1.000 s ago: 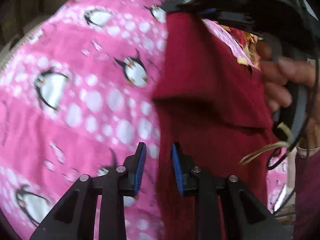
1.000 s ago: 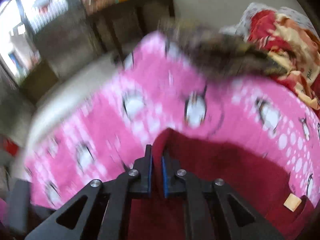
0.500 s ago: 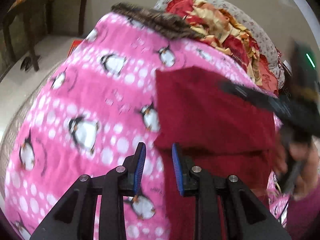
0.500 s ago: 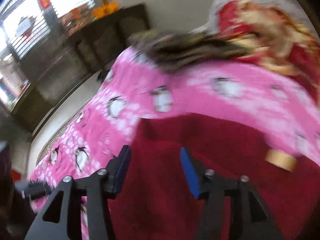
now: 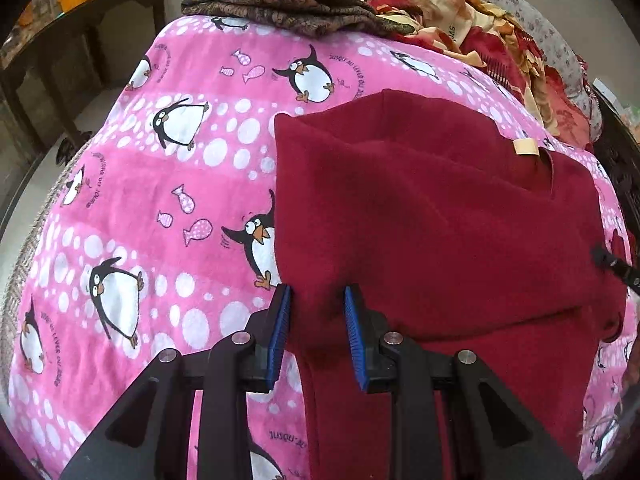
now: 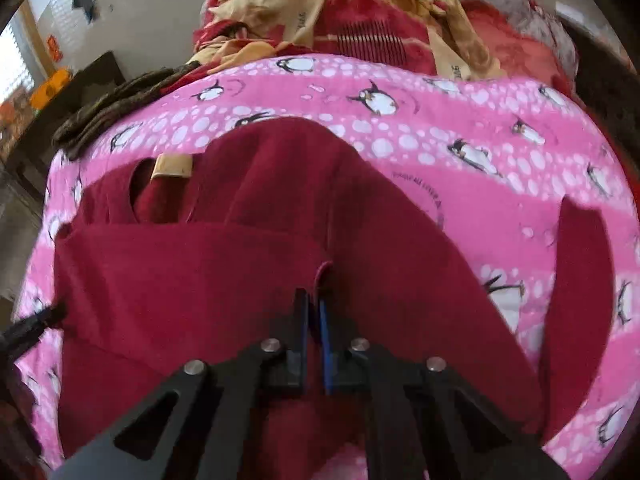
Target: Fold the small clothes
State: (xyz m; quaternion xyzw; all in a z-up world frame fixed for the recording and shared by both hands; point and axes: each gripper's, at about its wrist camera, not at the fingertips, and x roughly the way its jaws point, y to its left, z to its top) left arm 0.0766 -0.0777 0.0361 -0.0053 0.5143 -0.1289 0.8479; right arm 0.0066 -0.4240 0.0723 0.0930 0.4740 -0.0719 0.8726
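Observation:
A dark red fleece garment (image 5: 440,216) lies partly folded on a pink penguin-print blanket (image 5: 160,200), with a tan label (image 5: 526,147) near its collar. My left gripper (image 5: 316,320) is open, its blue pads straddling the garment's left edge. In the right wrist view the same garment (image 6: 200,272) fills the middle, label (image 6: 172,165) at upper left. My right gripper (image 6: 314,320) is shut on a fold of the red cloth, a pinched ridge standing just beyond its tips.
A brown patterned cloth (image 5: 280,4) and a heap of red and cream bedding (image 5: 460,12) lie at the blanket's far end. A dark wooden table (image 5: 80,28) stands at upper left beyond the bed. The blanket (image 6: 480,140) extends to the right.
The right gripper went from open over the garment to shut on a fold of it. The left gripper stayed open and pulled back, showing more of the blanket and garment.

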